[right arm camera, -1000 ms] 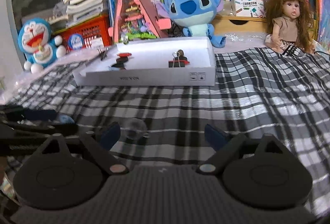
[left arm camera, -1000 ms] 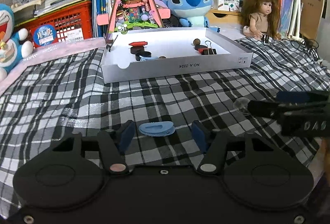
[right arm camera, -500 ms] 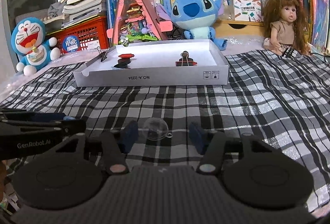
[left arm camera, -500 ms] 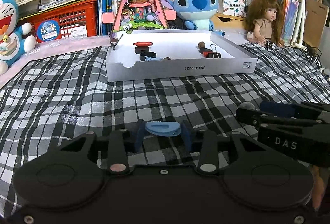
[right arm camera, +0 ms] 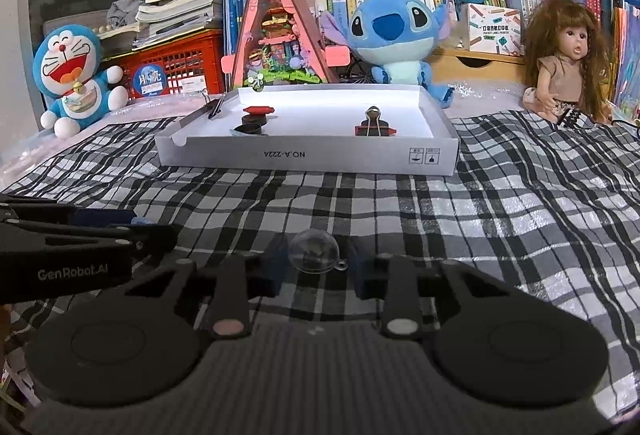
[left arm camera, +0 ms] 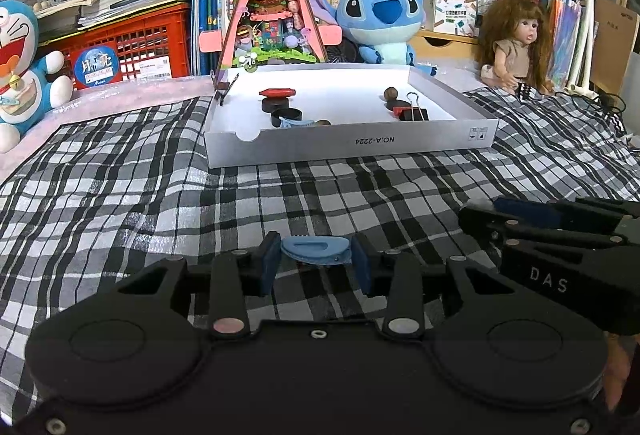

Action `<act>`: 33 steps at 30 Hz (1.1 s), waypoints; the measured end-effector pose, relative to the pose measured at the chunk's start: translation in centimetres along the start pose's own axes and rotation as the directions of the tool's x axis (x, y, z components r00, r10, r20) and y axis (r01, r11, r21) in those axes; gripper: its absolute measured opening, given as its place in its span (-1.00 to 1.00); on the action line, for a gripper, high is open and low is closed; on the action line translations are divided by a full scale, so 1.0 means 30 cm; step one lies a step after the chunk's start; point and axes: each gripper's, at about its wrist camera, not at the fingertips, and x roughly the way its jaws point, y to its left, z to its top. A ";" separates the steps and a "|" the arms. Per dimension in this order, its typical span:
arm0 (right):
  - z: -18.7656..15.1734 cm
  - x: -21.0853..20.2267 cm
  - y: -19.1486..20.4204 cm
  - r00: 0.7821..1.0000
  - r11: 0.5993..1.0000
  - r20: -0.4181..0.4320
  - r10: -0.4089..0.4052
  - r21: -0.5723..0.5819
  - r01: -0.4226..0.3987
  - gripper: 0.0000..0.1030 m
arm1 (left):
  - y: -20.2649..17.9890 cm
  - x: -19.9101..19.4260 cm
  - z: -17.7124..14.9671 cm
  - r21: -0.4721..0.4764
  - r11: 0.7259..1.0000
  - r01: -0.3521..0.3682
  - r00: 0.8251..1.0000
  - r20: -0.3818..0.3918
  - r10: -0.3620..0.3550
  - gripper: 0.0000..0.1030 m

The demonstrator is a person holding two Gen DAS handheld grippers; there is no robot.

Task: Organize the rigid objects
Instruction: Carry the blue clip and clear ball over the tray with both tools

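My left gripper [left arm camera: 316,265] is shut on a flat light-blue plastic clip [left arm camera: 316,249], low over the checked cloth [left arm camera: 160,203]. Its pads press both ends of the clip. My right gripper [right arm camera: 318,270] is closing on a small clear dome [right arm camera: 314,255], and both pads touch its sides. Each gripper shows in the other's view: the right gripper [left arm camera: 468,215] at the right edge, the left gripper [right arm camera: 164,233] at the left edge. Farther back a white shallow box [left arm camera: 352,151] holds a red piece on black discs [left arm camera: 277,99], a black binder clip [left arm camera: 412,111] and small brown balls.
Behind the box [right arm camera: 304,159] stand a pink triangular toy house [left arm camera: 274,7], a blue plush [left arm camera: 380,19], a doll [left arm camera: 516,43], a red crate [left arm camera: 132,51] and shelves of books. A blue-and-white plush [right arm camera: 76,75] sits at the far left. A binder clip [right arm camera: 214,109] grips the box's left rim.
Both grippers have narrowed their jaws: the left onto the blue clip, the right from wide open onto the clear dome. The right gripper also moved in so the dome sits between its pads.
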 end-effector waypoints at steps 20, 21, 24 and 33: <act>0.112 0.016 -0.087 0.999 0.999 0.039 -0.031 0.019 0.030 -0.28 | -0.088 0.085 0.143 -0.059 0.998 0.029 0.999 0.024 -0.028 -0.29; 0.117 0.018 -0.092 0.999 0.999 0.041 -0.032 0.021 0.031 -0.28 | -0.093 0.088 0.148 -0.059 0.998 0.029 0.999 0.026 -0.028 -0.29; 0.130 0.030 -0.109 0.999 0.999 0.040 -0.035 0.024 0.034 -0.28 | -0.103 0.095 0.166 -0.053 0.998 0.026 0.999 0.033 -0.024 -0.29; 0.163 0.063 -0.141 0.999 0.998 0.021 -0.027 0.049 0.026 -0.27 | -0.102 0.118 0.215 -0.053 0.999 0.009 0.999 0.046 -0.007 -0.29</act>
